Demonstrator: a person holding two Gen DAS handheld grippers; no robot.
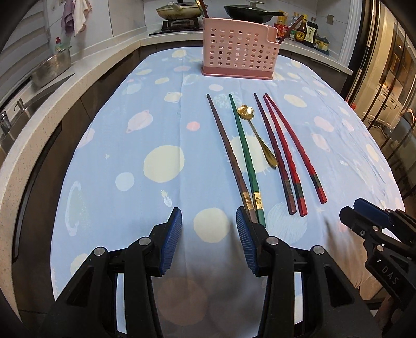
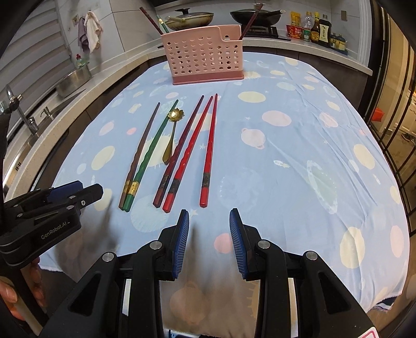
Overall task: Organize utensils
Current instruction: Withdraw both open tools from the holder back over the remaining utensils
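Lowering each half-open, empty gripper, left (image 1: 209,221) and right (image 2: 209,222), over one chopstick's thick near end on the counter (image 1: 124,145) suits best; the pink holder (image 1: 240,50) waits beyond.

Home kitchen. Gas stove (image 1: 179,24) is sitting at the back with two lidded pans (image 2: 256,15) on it. Sauce bottles (image 2: 316,28) are lining the stone counter (image 1: 31,145) to the right. Sink with faucet (image 2: 22,114) is showing on the left, a steel pot (image 2: 74,80) next to it. Towels (image 2: 89,30) are hanging on the tiled wall. Bench is wearing a blue planet-print cloth (image 2: 286,161), carrying a pink utensil holder (image 2: 205,54) — domestic, not lab.
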